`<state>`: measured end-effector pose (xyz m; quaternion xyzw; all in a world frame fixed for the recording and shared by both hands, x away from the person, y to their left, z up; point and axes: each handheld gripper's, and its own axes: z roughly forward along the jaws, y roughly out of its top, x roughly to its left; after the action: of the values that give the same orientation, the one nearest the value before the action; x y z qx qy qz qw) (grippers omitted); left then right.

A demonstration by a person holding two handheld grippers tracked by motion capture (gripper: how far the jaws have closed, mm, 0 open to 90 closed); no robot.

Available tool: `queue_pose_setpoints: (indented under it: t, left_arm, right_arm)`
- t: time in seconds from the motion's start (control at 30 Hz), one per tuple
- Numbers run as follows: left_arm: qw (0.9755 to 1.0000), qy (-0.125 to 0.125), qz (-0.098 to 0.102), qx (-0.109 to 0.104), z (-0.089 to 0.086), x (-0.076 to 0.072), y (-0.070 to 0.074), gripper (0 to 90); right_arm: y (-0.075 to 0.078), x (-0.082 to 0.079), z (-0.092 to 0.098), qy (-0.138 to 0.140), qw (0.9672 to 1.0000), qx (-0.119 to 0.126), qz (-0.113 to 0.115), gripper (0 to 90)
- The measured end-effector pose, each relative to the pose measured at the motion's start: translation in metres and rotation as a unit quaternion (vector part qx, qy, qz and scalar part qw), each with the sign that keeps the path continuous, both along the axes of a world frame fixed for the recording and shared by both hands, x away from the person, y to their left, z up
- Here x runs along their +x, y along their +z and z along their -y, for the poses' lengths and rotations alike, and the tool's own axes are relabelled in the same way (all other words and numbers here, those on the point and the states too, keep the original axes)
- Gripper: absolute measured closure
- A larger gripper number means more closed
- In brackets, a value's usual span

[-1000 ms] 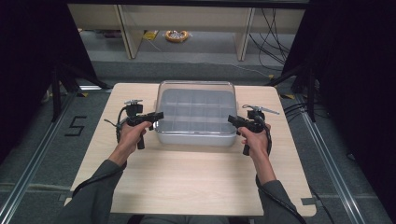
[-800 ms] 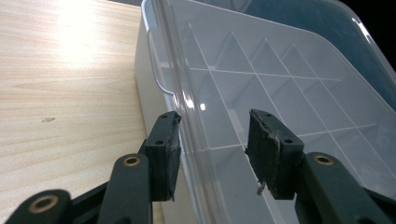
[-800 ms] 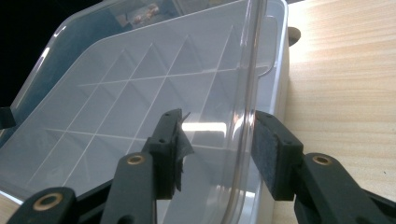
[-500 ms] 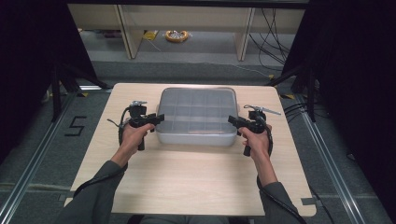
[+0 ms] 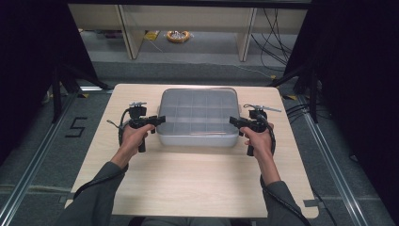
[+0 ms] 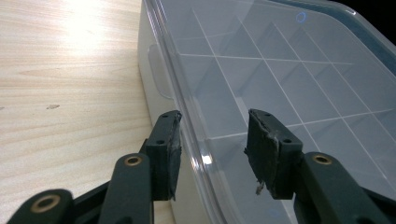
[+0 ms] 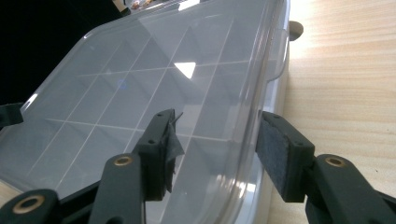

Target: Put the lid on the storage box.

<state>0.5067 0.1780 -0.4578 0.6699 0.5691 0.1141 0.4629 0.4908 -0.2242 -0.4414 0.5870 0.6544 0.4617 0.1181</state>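
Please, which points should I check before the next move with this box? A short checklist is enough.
1. Clear box sits flat on the table: ok.
2. Lid closed all around: cannot tell.
3. Right tongs free of the rim: ok. The jaws have just been opening; the rim is between them and the pads stand clear.
4. Left tongs free of the rim: cannot tell.

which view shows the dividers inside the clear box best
The high view: the whole clear box lies below the camera, so the full grid of dividers reads at once. The left gripper view shows part of the grid through the lid at a slant; the right gripper view does too, with glare on it.
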Motion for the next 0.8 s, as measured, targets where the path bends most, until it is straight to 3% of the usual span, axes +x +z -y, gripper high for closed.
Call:
queue_pose_setpoints:
  t: [0.07,0.13,0.17,0.2,0.27,0.3,0.33,0.37,0.47,0.7,0.8]
  left_arm:
    - [1.0000,-0.002,-0.004,0.002,-0.002,0.000,-0.001,54.6]
    - [1.0000,0.001,-0.004,-0.007,-0.001,0.000,-0.001,54.9]
    - [0.9999,0.002,-0.006,-0.009,-0.002,0.000,-0.001,54.9]
    - [0.9999,0.001,-0.007,-0.010,-0.002,0.000,-0.001,54.8]
    - [0.9999,0.004,-0.007,-0.010,-0.002,0.000,-0.001,54.3]
    - [0.9999,0.007,-0.008,-0.010,-0.003,-0.001,0.000,53.6]
    - [0.9999,0.009,-0.009,-0.010,-0.004,-0.001,0.000,52.3]
    - [0.9999,0.007,-0.010,-0.006,-0.006,-0.002,0.001,51.4]
    - [0.9998,0.013,-0.001,-0.017,-0.010,-0.006,0.005,49.9]
    - [0.9995,-0.008,0.011,-0.029,-0.017,-0.027,0.014,45.1]
    - [0.9993,-0.020,0.017,-0.028,-0.019,-0.038,0.016,44.2]
  right_arm:
    - [0.001,0.000,0.003,-0.003,0.9996,-0.024,0.012,50.4]
    - [0.002,-0.003,0.004,-0.009,0.9999,-0.002,-0.007,52.2]
    - [0.001,-0.004,0.006,-0.006,1.0000,-0.002,-0.003,52.5]
    - [-0.001,-0.002,0.009,-0.003,0.9998,-0.017,0.012,52.6]
    - [0.000,-0.006,0.008,-0.010,0.9999,0.002,-0.002,53.0]
    - [-0.001,-0.005,0.011,-0.002,0.9999,-0.008,0.011,53.0]
    - [0.000,-0.007,0.009,-0.013,0.9999,-0.002,-0.001,53.0]
    - [0.000,-0.007,0.012,0.001,0.9999,-0.010,0.012,52.8]
    - [0.004,-0.010,0.014,0.004,0.9998,-0.009,0.019,52.6]
    - [0.013,-0.021,0.015,0.011,0.9990,-0.029,0.033,49.2]
    - [0.012,-0.026,0.015,0.016,0.9992,-0.014,0.033,45.6]
